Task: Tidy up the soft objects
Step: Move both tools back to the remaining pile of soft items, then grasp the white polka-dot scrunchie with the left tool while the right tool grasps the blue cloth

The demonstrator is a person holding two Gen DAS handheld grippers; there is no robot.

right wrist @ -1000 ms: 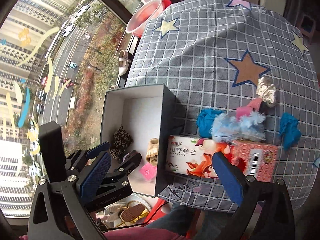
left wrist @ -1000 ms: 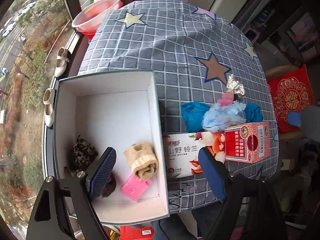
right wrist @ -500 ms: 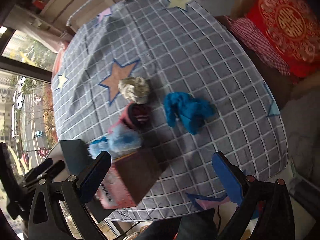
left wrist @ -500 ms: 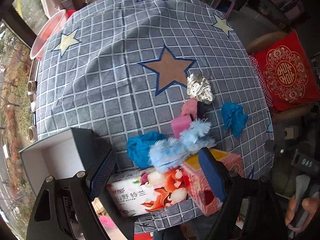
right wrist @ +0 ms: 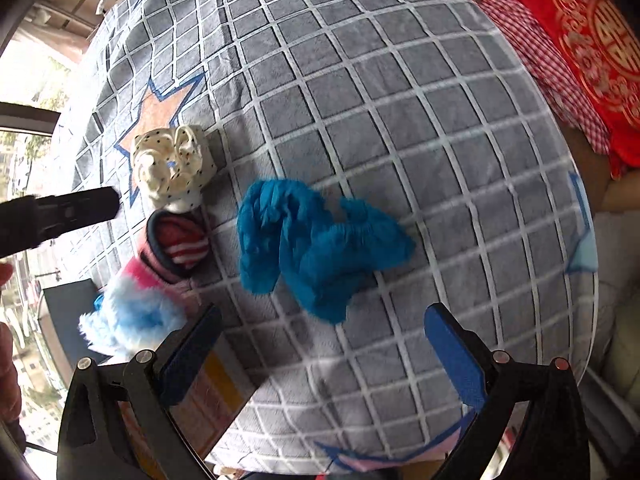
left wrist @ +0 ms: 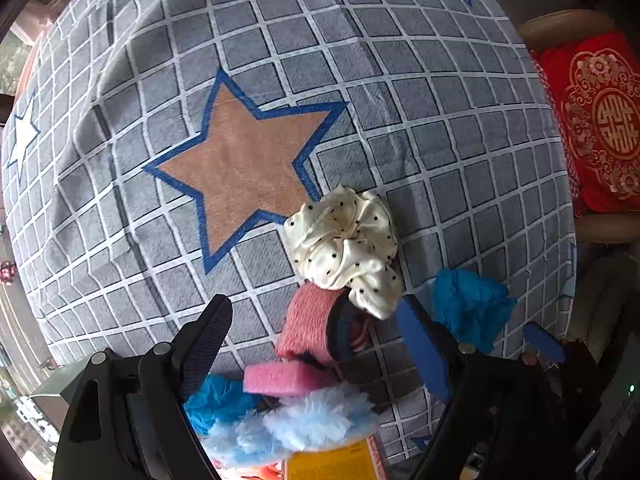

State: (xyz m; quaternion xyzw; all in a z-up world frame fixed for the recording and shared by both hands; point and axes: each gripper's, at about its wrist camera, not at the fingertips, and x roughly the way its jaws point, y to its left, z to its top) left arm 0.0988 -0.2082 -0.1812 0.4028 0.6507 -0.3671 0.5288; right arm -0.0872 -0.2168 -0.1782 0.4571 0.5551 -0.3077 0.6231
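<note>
- On a table under a grey checked tablecloth (left wrist: pixel 400 80) printed with stars, a small heap of soft things lies near the front edge
- Cream scrunchie (left wrist: pixel 344 244) with small dark dots, shiny and gathered in folds, sits at the tip of a brown star outlined in blue
- Just below it, and touching it, a pink knitted sock (left wrist: pixel 310 326) rolled into a tube, with a dark cuff and red and white stripes showing inside
- Flat pink sponge (left wrist: pixel 286 378) lies against the sock's near end
- Pale blue fluffy ball (left wrist: pixel 308 420) rests in front of the sponge, beside a crumpled blue cloth (left wrist: pixel 218 400)
- Second blue cloth (right wrist: pixel 312 240), bright and crinkled, lies apart to the right of the scrunchie
- Cardboard box (left wrist: pixel 334 462) with a yellow face sits at the table's near edge; its print is too small to read
- Red cushion (left wrist: pixel 600 120) with a gold pattern rests on a seat beyond the table
- Left gripper (left wrist: pixel 312 336) hangs over the sock, jaws wide apart and holding nothing
- Right gripper (right wrist: pixel 320 354) hangs just short of the second blue cloth, jaws wide apart and empty
</note>
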